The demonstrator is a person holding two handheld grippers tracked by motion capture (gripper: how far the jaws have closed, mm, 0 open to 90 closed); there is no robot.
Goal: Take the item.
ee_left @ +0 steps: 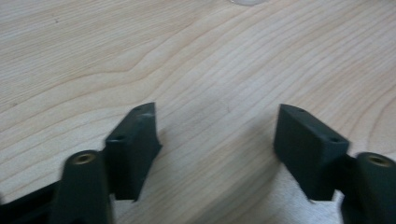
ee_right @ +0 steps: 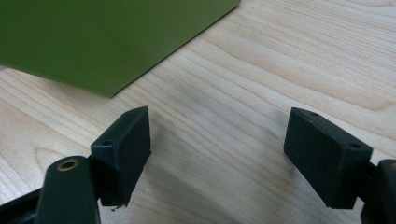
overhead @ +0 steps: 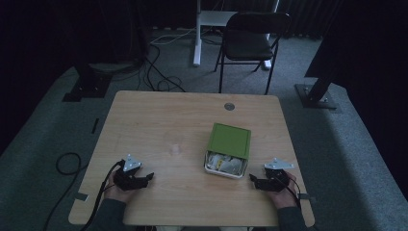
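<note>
While both your left gripper (overhead: 144,179) and right gripper (overhead: 255,181) rest wide open and empty, the green-lidded box (overhead: 228,150) at one o'clock remains untouched.

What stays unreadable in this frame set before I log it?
- Contents of the white box, high view: pale pieces, too small and dim to name; the green lid covers most of it.
- Green lid, right gripper view: cut off by the top and left edges.
- Round thing, left gripper view: cut off by the top edge.
</note>
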